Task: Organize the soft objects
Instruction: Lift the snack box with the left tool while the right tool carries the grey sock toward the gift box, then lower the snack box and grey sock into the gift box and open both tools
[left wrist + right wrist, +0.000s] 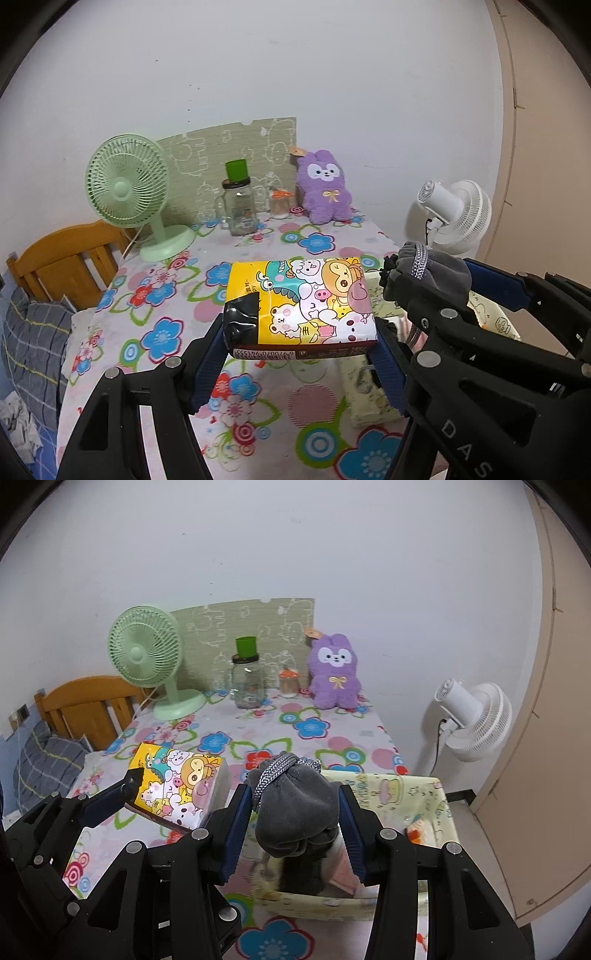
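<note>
I have my left gripper (301, 354) pinching a yellow tissue pack (301, 306) printed with cartoon animals, one blue finger pad (208, 363) pressed on each short end. The pack is lifted off the counter (166, 295), hanging just left of the fabric bin (417, 794) and level, barcode edge toward my camera.

My right gripper (291, 819) is clamped on a grey drawstring pouch (295, 808), its fingers (236, 830) squeezing either side. The pouch's cinched neck, wrapped by a grey-and-white cord (273, 775), points away from me. It sits above the near-left part of the bin; from the right wrist view I think its bottom is clear of the bin's contents, though the pouch hides that gap.

The bin is pale yellow with cartoon prints and stands on the counter's near-right corner. Inside it I see something pink (343, 871) near the front and an orange-and-white item (417, 832) toward the right wall; what they are I cannot tell.

Beyond the bin, at the counter's far edge against the wall, stand a purple plush bunny (334, 672), a small jar (289, 682), a glass mug (248, 685) with a green cup (246, 647) on top, and a green desk fan (146, 651). A white fan (474, 720) stands off the counter to the bin's right.
</note>
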